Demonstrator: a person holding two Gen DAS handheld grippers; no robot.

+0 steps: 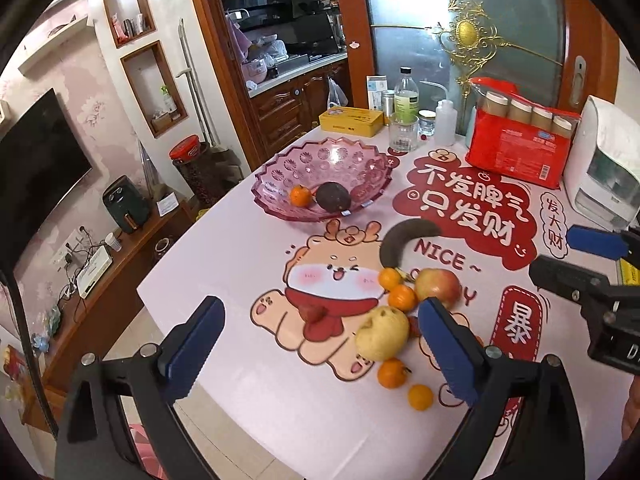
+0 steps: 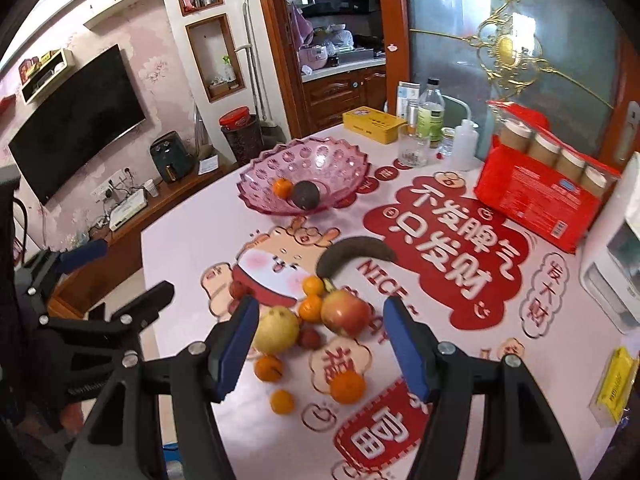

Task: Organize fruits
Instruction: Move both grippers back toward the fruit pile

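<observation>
A pink glass bowl (image 1: 320,168) (image 2: 308,168) holds one small orange (image 1: 300,195) and a dark round fruit (image 1: 333,197). On the table lie a dark banana (image 1: 400,240) (image 2: 352,254), a red apple (image 1: 438,284) (image 2: 346,312), a yellow pear (image 1: 382,334) (image 2: 276,330), several small oranges (image 1: 402,297) (image 2: 347,387) and small red fruits (image 1: 313,313) (image 2: 309,338). My left gripper (image 1: 320,344) is open and empty, above the table before the fruit pile. My right gripper (image 2: 320,344) is open and empty, above the pear and apple.
At the back of the table stand a yellow tin (image 1: 352,120), a glass (image 1: 403,133), bottles (image 1: 406,96), a red pack of cups (image 1: 520,136) and a white appliance (image 1: 604,164). The table's left edge (image 1: 192,236) drops to the floor. A yellow packet (image 2: 616,384) lies at the right.
</observation>
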